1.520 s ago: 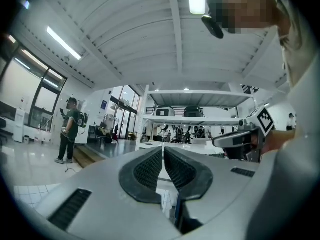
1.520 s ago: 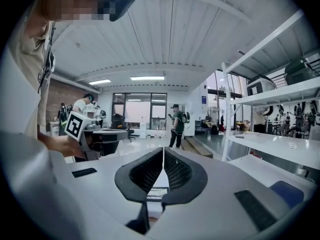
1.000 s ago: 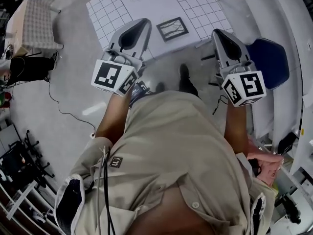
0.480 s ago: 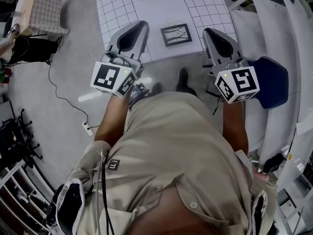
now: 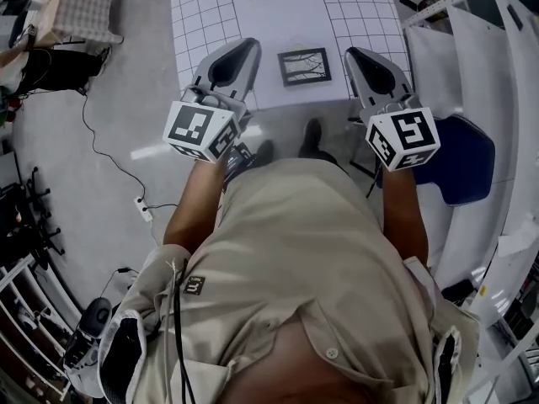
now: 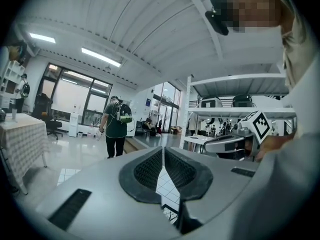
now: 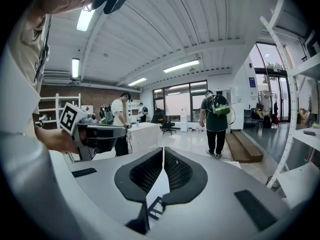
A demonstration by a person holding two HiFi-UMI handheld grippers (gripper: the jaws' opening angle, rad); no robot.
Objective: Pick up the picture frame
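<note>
Open lab hall; metal shelving point(image 6: 235, 79), gridded table point(image 5: 202, 7), glazed frontage point(image 6: 75, 101), ceiling striplights point(image 6: 100, 57)

Ceiling strip lights point(image 6: 101, 57) are shining evenly, and tall windows point(image 7: 181, 103) are glaring white. Fisheye lenses are bending and darkening all edges. The floor point(image 5: 148, 151) is reflecting a bright streak; shadows are falling soft.

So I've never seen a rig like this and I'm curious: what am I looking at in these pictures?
There is no robot here. A person holds a two-jaw tool in each hand: the left gripper and the right gripper. One picture comes from a camera on the person's head, looking steeply down. The other two come from cameras riding on each gripper, looking along its jaws. A dark picture frame lies on the gridded table, between the two grippers. Both grippers have their jaws together and hold nothing.
</note>
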